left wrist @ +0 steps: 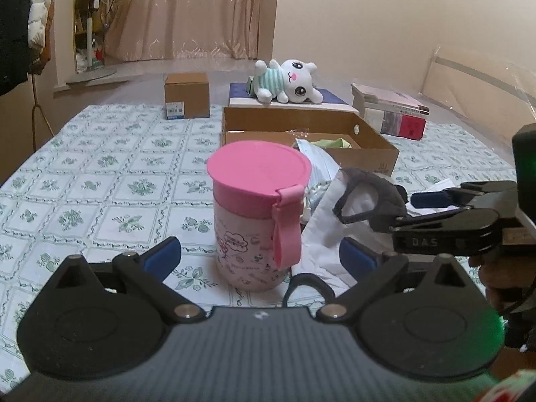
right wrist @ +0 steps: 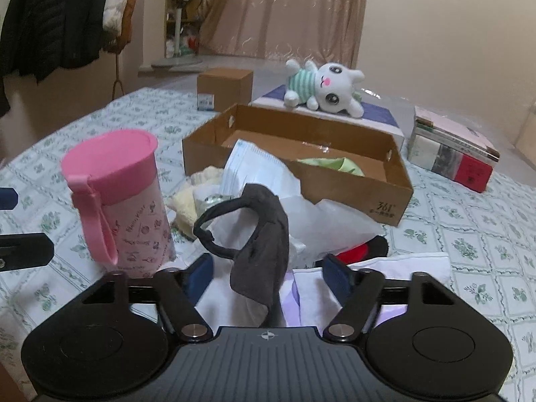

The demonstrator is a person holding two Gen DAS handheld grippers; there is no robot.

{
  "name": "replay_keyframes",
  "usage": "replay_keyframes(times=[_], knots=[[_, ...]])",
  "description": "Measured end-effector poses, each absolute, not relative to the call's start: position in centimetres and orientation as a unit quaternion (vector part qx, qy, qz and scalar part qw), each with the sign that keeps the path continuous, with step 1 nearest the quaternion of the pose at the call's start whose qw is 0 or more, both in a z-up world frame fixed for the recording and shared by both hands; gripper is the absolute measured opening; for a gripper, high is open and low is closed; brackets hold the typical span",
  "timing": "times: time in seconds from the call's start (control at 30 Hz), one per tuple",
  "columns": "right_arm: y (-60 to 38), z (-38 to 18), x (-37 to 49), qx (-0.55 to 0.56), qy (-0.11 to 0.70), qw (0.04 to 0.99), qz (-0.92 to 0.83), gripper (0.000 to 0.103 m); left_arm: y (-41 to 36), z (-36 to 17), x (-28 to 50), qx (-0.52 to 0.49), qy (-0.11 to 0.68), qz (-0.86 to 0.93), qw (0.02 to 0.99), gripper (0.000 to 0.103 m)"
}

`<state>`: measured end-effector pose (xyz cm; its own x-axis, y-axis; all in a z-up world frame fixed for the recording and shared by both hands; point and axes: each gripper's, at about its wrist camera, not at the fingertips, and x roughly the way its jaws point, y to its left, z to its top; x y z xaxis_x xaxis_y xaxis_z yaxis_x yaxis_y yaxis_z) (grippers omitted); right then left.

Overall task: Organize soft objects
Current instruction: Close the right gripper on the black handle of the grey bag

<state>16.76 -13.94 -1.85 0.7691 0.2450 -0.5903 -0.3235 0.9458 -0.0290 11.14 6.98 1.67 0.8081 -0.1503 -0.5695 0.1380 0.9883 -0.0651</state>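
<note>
Jaws of the right gripper (right wrist: 268, 276) stand apart around a dark mask (right wrist: 264, 234) at 6 o'clock from the cardboard box (right wrist: 351, 187); only this view shows cream cloth (right wrist: 187, 201). Left gripper (left wrist: 259, 254) gapes before the pink cup (left wrist: 258, 214), bare tablecloth (left wrist: 100, 181) at 9 o'clock

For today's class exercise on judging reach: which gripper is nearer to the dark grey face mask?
Right. The right gripper is open around the dark grey face mask, whose fabric hangs between its fingers. The left gripper is open around the pink cup, beside the mask.
</note>
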Motion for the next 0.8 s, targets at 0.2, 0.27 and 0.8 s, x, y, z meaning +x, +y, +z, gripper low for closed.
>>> replay_keyframes(times=[0.2, 0.27, 0.8], knots=[[-13.3, -2.8, 17.3, -0.090, 0.309, 0.933, 0.160, 0.037, 7.4, 1.0, 11.6, -0.030, 0.307, -0.067, 0.949, 0.100], [-13.0, -3.0, 17.2, -0.100, 0.306, 0.933, 0.158, 0.026, 7.3, 0.9, 11.6, -0.027, 0.306, -0.063, 0.950, 0.100], [-16.5, 3.1, 12.4, -0.062, 0.243, 0.957, 0.144, 0.008, 3.8, 1.6, 9.6, -0.003, 0.294, -0.095, 0.951, 0.097]])
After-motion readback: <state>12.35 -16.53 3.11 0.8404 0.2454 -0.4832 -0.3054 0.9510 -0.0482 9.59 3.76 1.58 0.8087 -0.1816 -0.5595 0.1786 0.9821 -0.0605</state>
